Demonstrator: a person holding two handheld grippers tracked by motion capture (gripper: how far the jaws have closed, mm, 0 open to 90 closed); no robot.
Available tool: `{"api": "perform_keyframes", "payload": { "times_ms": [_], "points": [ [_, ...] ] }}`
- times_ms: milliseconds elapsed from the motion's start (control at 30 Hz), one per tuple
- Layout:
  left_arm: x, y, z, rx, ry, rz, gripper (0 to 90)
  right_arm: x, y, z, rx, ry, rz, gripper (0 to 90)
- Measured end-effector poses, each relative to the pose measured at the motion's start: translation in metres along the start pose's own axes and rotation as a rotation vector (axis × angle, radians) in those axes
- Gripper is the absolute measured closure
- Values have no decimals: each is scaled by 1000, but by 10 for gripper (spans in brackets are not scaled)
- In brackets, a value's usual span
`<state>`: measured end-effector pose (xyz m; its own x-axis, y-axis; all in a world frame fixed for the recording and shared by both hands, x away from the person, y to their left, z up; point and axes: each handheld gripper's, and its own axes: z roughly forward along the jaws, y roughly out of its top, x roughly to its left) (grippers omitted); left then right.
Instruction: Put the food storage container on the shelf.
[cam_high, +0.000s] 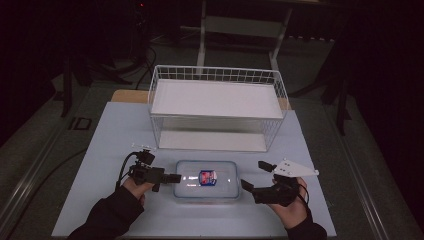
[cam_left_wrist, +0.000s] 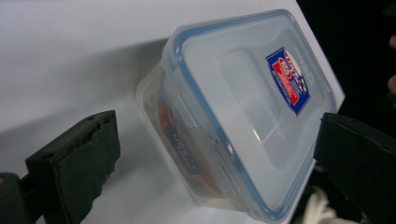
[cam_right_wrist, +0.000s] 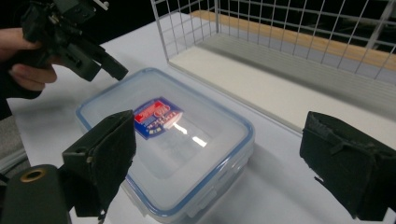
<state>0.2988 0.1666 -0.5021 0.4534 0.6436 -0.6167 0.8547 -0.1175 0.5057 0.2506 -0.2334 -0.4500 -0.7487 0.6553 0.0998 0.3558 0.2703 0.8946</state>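
A clear plastic container (cam_high: 206, 180) with a blue-rimmed snap lid and a red and blue label lies flat near the table's front edge. My left gripper (cam_high: 175, 178) is at its left end, its tip just touching or nearly touching the rim. In the left gripper view the jaws stand wide open (cam_left_wrist: 217, 158) with the container (cam_left_wrist: 243, 116) ahead between them, not clamped. My right gripper (cam_high: 252, 174) hovers open at the container's right end. Seen from the right gripper (cam_right_wrist: 224, 163), the container (cam_right_wrist: 163, 140) lies below its spread jaws, and the left gripper (cam_right_wrist: 74, 39) is on the far side.
A white wire basket (cam_high: 215, 75) with a white shelf board and a white floor stands behind the container, its open front facing me; its mesh (cam_right_wrist: 187, 28) is close by. The pale tabletop (cam_high: 115, 150) has bare room to the left and right.
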Motion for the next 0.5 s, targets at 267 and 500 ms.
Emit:
{"api": "perform_keyframes", "payload": {
  "times_ms": [267,500],
  "points": [
    [8,0,9,50,-85,-135,32,-2,-4,5,52,40,37,135],
    [17,-1,16,76,-118,-210,167,-3,-7,6,70,46,63,161]
  ]
}}
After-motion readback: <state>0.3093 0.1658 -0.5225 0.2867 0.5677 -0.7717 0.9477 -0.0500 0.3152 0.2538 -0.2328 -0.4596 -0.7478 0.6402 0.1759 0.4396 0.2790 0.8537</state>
